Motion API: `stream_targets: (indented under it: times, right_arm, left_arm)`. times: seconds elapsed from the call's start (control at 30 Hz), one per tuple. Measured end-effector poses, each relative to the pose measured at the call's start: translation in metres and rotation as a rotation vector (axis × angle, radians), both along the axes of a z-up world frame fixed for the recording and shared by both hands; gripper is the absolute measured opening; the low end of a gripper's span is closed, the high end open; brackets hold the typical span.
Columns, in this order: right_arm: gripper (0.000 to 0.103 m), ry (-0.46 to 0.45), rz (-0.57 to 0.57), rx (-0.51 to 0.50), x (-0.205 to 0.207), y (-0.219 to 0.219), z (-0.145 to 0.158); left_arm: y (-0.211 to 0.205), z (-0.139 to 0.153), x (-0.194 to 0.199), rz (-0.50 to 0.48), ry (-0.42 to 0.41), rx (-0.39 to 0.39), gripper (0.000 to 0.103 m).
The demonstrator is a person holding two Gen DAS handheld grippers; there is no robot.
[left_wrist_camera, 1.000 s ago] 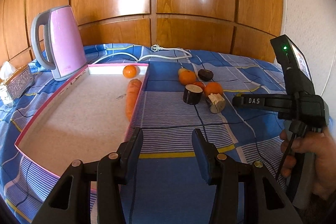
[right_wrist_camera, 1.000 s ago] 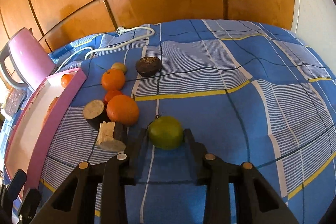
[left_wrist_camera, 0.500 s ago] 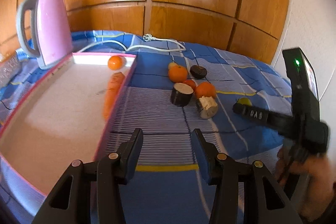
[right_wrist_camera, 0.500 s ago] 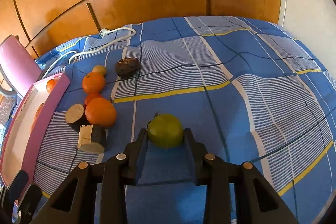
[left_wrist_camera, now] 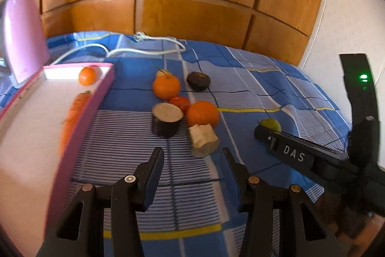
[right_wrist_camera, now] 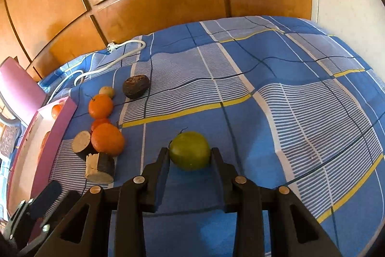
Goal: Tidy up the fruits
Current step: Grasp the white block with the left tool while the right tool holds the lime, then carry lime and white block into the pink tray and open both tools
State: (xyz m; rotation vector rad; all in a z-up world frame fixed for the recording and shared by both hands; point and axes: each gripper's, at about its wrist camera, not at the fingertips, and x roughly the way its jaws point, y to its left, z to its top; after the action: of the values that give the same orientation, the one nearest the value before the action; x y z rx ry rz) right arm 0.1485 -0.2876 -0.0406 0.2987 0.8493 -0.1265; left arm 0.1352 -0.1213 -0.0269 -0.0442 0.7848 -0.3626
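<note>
**fruitsorter_99:** Green round fruit with a short stem (right_wrist_camera: 189,151) sits on the blue checked cloth with yellow stripes (right_wrist_camera: 276,93), right between the black fingers of the right gripper (right_wrist_camera: 190,154). Both pads look pressed against its sides, so I'd call that a grip on it. Can't tell if it's lifted off the cloth at all.

**umi_lurker:** And the left gripper (left_wrist_camera: 193,159)? Its fingers are spread wide with nothing between them, hovering over the striped patch of cloth, just right of the pink-rimmed flat tray (left_wrist_camera: 79,134).

**fruitsorter_99:** Yep. Tray has a long orange carrot (left_wrist_camera: 73,112) lying along its right edge and a small orange tangerine (left_wrist_camera: 87,75) at the far end. The rest is a cluster on the cloth: two bigger oranges (left_wrist_camera: 203,113), a small red fruit (left_wrist_camera: 180,102) between them, a dark wrinkly round fruit (left_wrist_camera: 198,81), a small pale yellowish fruit (left_wrist_camera: 161,73), and two dark-skinned chunks with pale cut faces (left_wrist_camera: 167,119).

**umi_lurker:** Any readable text?

**fruitsorter_99:** Only "DAS" in white letters on the side of the right gripper, seen from the left camera. A green light glows on the unit above it. Pink electric kettle (left_wrist_camera: 22,37) stands far left, and a white power cord (left_wrist_camera: 144,51) runs behind the fruit.
</note>
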Motion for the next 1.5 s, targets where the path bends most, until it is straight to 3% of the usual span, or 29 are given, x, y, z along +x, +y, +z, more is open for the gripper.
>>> stream_targets:
  times: [0.4, 0.43, 0.5, 0.53, 0.77, 1.0, 1.5]
  right_arm:
    - [0.034, -0.007, -0.006, 0.028, -0.001, -0.006, 0.0]
    - [0.035, -0.006, -0.004, 0.026, -0.001, -0.006, 0.0]
    - [0.035, -0.004, 0.0, 0.018, -0.001, -0.005, -0.001]
    - [0.035, -0.002, 0.002, 0.014, 0.0, -0.004, -0.001]
    - [0.035, -0.009, 0.016, -0.033, 0.0, 0.002, -0.004]
    - [0.038, -0.006, 0.022, -0.076, 0.001, 0.008, -0.006]
    - [0.032, 0.002, 0.014, -0.111, -0.005, 0.013, -0.003]
  left_arm:
    - [-0.026, -0.014, 0.024, -0.025, 0.05, 0.019, 0.047]
    - [-0.027, -0.015, 0.025, -0.027, 0.051, 0.025, 0.046]
    - [-0.029, -0.017, 0.026, -0.028, 0.052, 0.033, 0.033]
    - [-0.028, -0.017, 0.025, -0.027, 0.052, 0.03, 0.033]
    - [-0.003, -0.016, 0.006, 0.023, 0.037, 0.011, 0.033]
    - [0.033, -0.017, -0.034, 0.118, -0.015, 0.054, 0.033]
    - [0.034, -0.024, -0.04, 0.135, -0.076, 0.119, 0.032]
